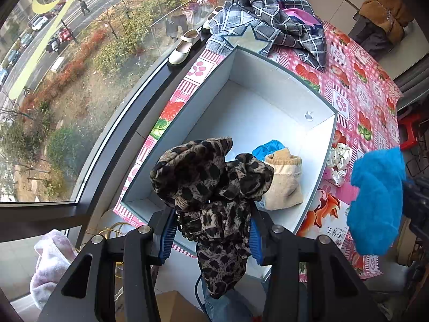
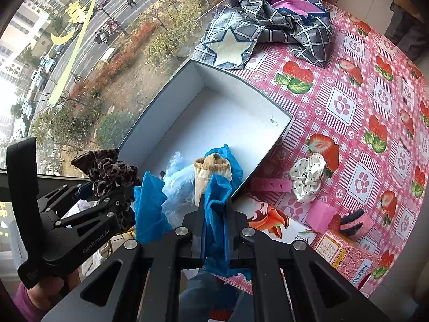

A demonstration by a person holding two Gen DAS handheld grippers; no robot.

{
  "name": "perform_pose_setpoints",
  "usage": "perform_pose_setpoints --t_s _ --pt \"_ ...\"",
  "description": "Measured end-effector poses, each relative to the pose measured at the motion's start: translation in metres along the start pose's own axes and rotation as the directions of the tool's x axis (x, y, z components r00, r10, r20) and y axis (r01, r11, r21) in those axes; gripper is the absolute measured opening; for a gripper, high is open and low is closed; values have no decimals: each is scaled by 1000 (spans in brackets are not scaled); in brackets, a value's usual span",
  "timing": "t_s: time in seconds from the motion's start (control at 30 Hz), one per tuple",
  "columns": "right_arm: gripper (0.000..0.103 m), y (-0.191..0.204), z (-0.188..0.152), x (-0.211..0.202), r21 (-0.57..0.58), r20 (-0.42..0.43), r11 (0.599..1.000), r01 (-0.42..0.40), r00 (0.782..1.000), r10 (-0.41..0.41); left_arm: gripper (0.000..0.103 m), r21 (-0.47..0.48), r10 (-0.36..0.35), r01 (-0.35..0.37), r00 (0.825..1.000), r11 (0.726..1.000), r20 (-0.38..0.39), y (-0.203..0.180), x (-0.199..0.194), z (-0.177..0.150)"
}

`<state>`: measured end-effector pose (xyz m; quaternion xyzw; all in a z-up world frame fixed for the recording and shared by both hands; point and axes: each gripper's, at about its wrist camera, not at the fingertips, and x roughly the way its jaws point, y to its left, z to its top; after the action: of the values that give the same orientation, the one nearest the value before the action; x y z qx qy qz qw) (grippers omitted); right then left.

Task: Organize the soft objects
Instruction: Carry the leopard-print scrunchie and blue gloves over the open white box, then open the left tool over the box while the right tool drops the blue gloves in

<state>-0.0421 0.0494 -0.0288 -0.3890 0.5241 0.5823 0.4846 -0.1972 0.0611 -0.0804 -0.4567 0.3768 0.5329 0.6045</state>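
Observation:
My left gripper (image 1: 211, 237) is shut on a leopard-print scrunchie (image 1: 211, 185), held above the near end of a white open box (image 1: 257, 112). In the right wrist view the left gripper (image 2: 104, 196) shows at left with the scrunchie (image 2: 107, 169). My right gripper (image 2: 214, 209) is shut on a blue fabric cover (image 2: 214, 214), near the box's (image 2: 228, 118) near corner; this cover shows in the left wrist view (image 1: 375, 201). Inside the box lie a beige sock (image 1: 283, 179) (image 2: 213, 171) and another blue piece (image 1: 266, 147).
The table has a pink strawberry cloth (image 2: 348, 94). A white dotted scrunchie (image 2: 308, 177), pink blocks (image 2: 320, 214) and a dark item (image 2: 351, 222) lie right of the box. A grey checked garment (image 2: 268, 24) is heaped beyond it. A window and a shoe (image 1: 185, 45) are left.

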Motion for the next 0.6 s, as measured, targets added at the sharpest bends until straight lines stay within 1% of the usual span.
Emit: perform_pose_setpoints --t_s 0.17,0.3,0.6 --pt "9 2 11 5 3 7 1000 -1 1000 1 50 5 0 0 1000 1000 -13 -5 6 3" --pt "9 5 18 10 -4 10 1000 4 1000 -4 50 -11 -1 0 999 1000 -33 -3 14 7" --pt "9 17 35 25 -39 -4 999 23 1000 -24 50 -21 2 -3 999 1000 -54 -3 22 12"
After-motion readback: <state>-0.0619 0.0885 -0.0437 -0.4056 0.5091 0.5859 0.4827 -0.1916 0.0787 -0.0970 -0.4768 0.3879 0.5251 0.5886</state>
